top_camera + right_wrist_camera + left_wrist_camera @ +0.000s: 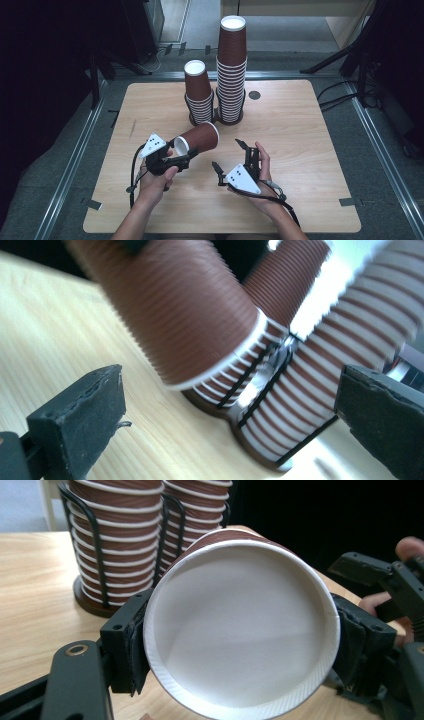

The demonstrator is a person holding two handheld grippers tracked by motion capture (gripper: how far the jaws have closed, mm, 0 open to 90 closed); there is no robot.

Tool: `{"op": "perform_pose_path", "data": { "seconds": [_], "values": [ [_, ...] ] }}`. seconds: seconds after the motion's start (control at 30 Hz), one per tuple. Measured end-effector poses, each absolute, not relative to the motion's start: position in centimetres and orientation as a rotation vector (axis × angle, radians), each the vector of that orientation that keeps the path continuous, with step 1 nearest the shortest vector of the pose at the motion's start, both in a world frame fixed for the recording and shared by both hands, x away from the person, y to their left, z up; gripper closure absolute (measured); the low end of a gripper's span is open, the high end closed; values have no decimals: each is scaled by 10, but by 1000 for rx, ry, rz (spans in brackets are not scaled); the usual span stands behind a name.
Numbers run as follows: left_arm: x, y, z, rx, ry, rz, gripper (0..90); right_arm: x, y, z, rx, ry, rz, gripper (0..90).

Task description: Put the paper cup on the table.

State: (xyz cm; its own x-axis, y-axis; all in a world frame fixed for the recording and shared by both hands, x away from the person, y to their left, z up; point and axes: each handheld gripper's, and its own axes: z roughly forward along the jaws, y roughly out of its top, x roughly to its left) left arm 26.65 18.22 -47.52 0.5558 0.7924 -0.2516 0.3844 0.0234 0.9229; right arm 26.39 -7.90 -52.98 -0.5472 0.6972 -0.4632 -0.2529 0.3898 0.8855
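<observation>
This place looks like a lab or a test room made for recording, not a home. A small wooden tabletop [280, 150] stands alone on grey carpet floor [385, 190], and metal rails [75, 160] run along the floor on both sides of it. Black stands or tripod legs [345, 55] are at the dark edges, and cables [335, 92] lie on the floor at the right. Small pieces of tape [346, 202] mark the floor near the tabletop's corners. Behind, there is a pale wooden furniture piece [345, 25].
</observation>
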Motion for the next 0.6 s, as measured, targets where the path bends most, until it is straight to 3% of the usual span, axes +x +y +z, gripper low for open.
{"op": "perform_pose_path", "data": {
  "seconds": [0.6],
  "values": [
    [266, 179, -476, 1558, 989, 440, 233, 265, -91, -517, 877, 1696, 1634, 0]
  ]
}}
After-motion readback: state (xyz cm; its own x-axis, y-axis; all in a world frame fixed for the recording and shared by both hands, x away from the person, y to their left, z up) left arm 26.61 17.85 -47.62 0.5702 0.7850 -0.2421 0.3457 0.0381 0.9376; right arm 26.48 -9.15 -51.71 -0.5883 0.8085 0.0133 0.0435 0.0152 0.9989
